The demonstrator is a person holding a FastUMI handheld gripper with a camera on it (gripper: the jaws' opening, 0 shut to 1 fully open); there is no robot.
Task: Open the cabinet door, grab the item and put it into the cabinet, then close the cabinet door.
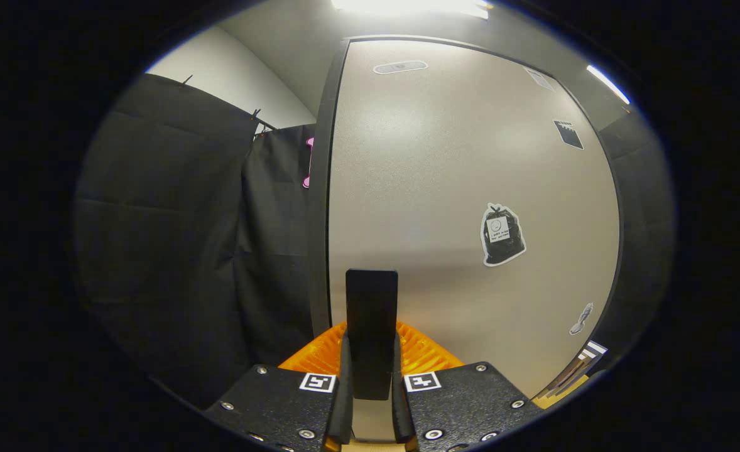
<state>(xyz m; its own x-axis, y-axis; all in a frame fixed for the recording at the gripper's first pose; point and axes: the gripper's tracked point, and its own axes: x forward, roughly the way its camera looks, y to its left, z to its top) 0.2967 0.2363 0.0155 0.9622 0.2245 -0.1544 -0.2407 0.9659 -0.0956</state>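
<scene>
Tongs (372, 376) closed narrowly on a flat, dark, rectangular slab (372, 326) standing upright between both fingers. Just beyond, at 12 o'clock, a smooth matte beige cabinet door (445, 176) with a dark edge carries a glossy trash-bag sticker (502, 234) at 2 o'clock. Ribbed orange plastic (423, 355) flanks the slab.

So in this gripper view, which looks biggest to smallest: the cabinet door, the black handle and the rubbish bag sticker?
1. Cabinet door.
2. Black handle, clamped between the gripper fingers; its nearness to the camera inflates it.
3. Rubbish bag sticker.
</scene>
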